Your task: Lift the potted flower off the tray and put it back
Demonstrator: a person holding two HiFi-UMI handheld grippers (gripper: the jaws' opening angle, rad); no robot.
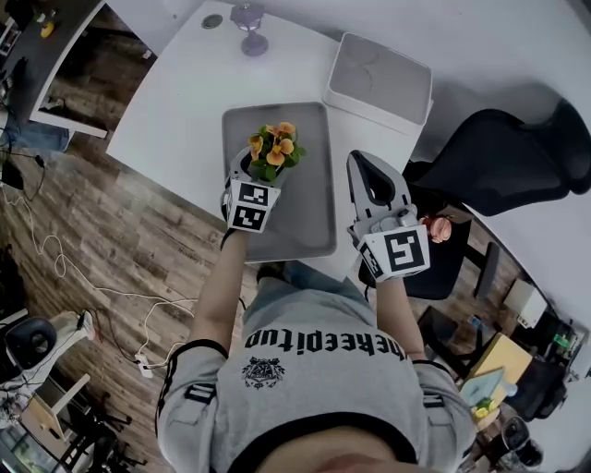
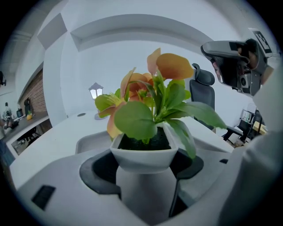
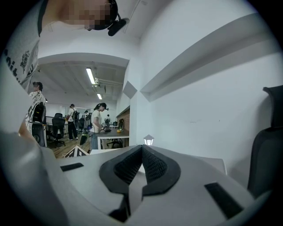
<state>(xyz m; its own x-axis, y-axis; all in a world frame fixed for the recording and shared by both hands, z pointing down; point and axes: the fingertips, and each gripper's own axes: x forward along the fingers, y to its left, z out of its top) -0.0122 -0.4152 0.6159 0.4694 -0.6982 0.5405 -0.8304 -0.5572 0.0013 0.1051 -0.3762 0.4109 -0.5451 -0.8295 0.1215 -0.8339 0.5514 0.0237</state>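
The potted flower [image 1: 274, 151], orange blooms and green leaves in a small white pot [image 2: 143, 154], is over the left half of the grey tray [image 1: 309, 199]. My left gripper [image 1: 253, 170] is shut on the pot, and its black pads [image 2: 99, 170] press both sides of it. I cannot tell whether the pot's base touches the tray. My right gripper [image 1: 366, 164] is held up beside the tray's right edge; its jaws [image 3: 141, 164] are shut with nothing between them. It also shows at the upper right of the left gripper view as the right gripper [image 2: 234, 62].
A white lidded box [image 1: 379, 81] stands on the white table [image 1: 180, 102] behind the tray. A small lantern lamp [image 1: 249, 28] is at the far edge. A black office chair [image 1: 503, 157] is to the right. Several people [image 3: 95, 123] stand far off.
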